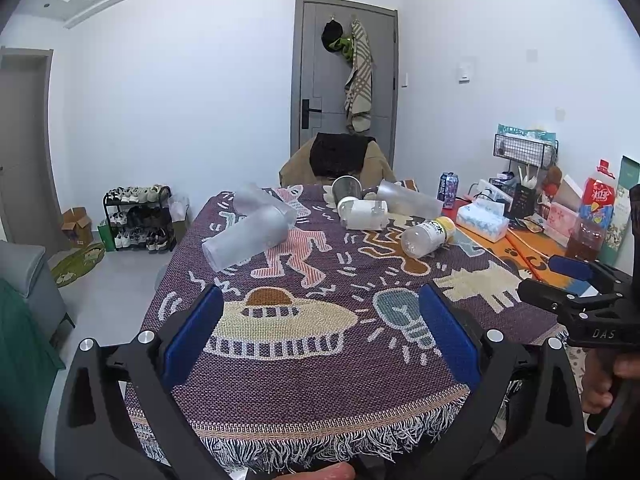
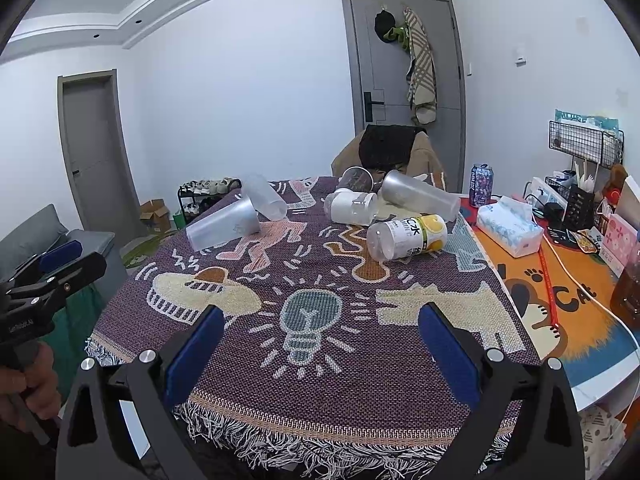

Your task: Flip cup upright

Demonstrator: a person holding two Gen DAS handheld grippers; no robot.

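Observation:
Several cups lie on their sides on the patterned purple tablecloth (image 1: 320, 380). Two frosted cups (image 1: 246, 238) (image 1: 260, 200) lie at the left, a white cup (image 1: 362, 212), a clear dark cup (image 1: 347, 188) and a long frosted cup (image 1: 412, 199) at the back, and a yellow-labelled clear cup (image 1: 428, 236) to the right. They also show in the right wrist view: frosted cup (image 2: 224, 224), yellow-labelled cup (image 2: 408, 236). My left gripper (image 1: 320, 332) is open and empty above the cloth's near edge. My right gripper (image 2: 320, 348) is open and empty there too.
A tissue box (image 2: 510, 230), a drink can (image 2: 482, 184), a wire rack (image 2: 586, 142) and packets crowd the orange mat (image 2: 576, 312) at the right. A chair (image 2: 390, 152) stands behind the table. A shoe rack (image 1: 140, 220) and sofa (image 1: 24, 280) are left.

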